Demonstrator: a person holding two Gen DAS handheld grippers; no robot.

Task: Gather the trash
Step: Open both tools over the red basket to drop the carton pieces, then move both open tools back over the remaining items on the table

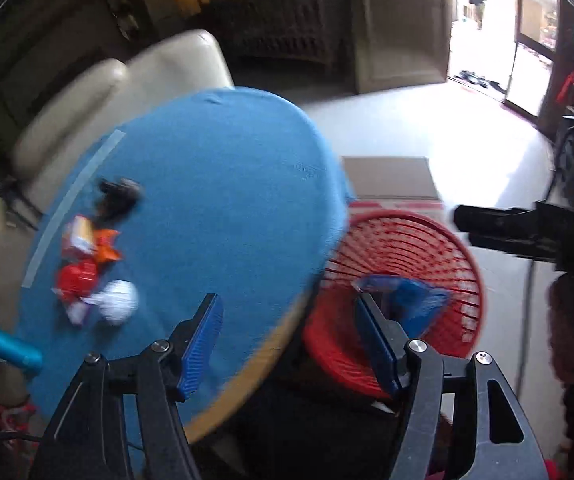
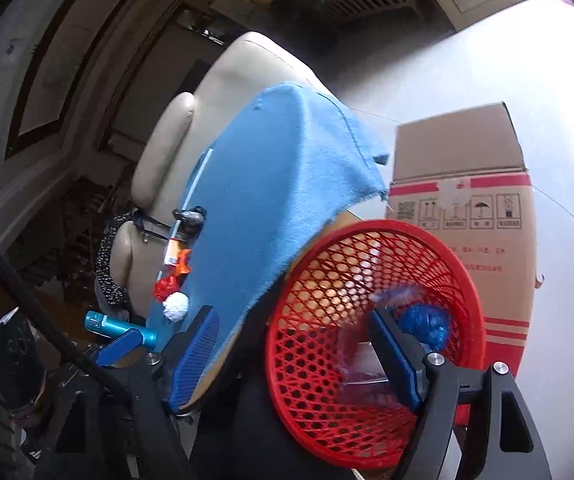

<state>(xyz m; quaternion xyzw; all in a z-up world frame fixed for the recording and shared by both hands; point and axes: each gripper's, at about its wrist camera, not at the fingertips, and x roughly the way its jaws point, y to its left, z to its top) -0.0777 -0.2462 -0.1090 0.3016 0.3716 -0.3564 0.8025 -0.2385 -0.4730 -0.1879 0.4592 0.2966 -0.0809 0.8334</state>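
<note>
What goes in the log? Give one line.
left gripper open, empty | right gripper open, empty | blue wrapper in red mesh basket | crumpled white paper ball on blue-clothed table

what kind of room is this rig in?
Likely a home living room: a cream leather sofa behind a round table under a blue cloth, a red mesh wastebasket alongside, and an open doorway to daylight.

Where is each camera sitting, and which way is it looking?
Left wrist: sits on the left gripper, looking down over the blue table with its trash pile; its open fingers and the right gripper show.
Right wrist: sits on the right gripper, facing the red basket beside the table's edge; its open fingers and part of the left gripper show.
Shared: table, trash pile, basket, the blue wrapper inside it, cardboard box, beige sofa.
</note>
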